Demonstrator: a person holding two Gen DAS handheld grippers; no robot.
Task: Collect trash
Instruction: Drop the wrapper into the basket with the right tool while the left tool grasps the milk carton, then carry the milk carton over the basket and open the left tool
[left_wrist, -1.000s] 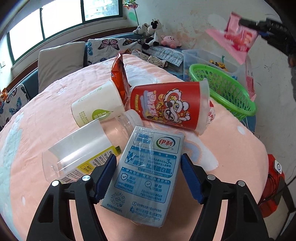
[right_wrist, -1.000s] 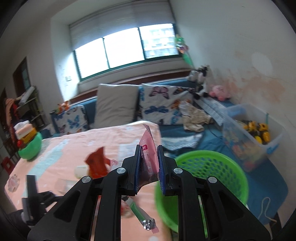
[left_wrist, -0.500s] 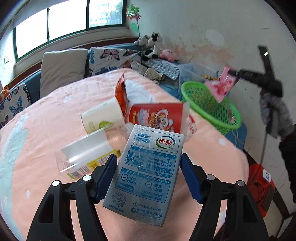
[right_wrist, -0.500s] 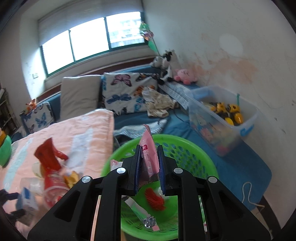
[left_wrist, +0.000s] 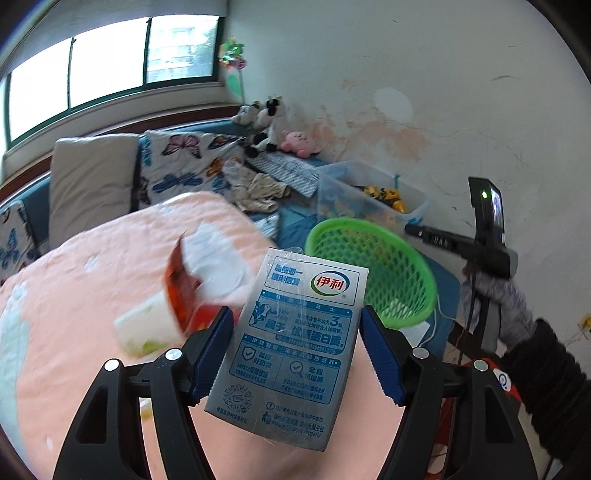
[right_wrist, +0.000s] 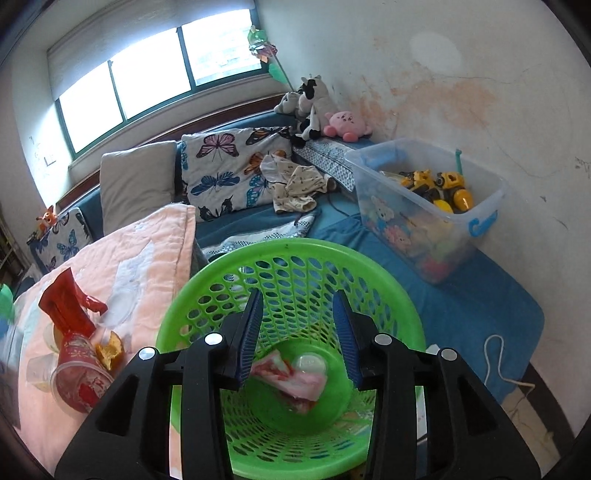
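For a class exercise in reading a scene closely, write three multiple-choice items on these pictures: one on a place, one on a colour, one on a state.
1. Where does the pink wrapper lie?
A. on the pink blanket
B. at the bottom of the basket
C. in the clear toy box

2. What colour is the basket?
A. green
B. blue
C. white

3. How does the left gripper stand?
A. open and empty
B. shut on a red cup
C. shut on the milk carton

Key: 1 B, the wrapper rests on the basket floor below the right gripper, whose jaws have just been opening with nothing between them; 2 A, its mesh wall is bright green; 3 C, both blue pads press the carton's sides.
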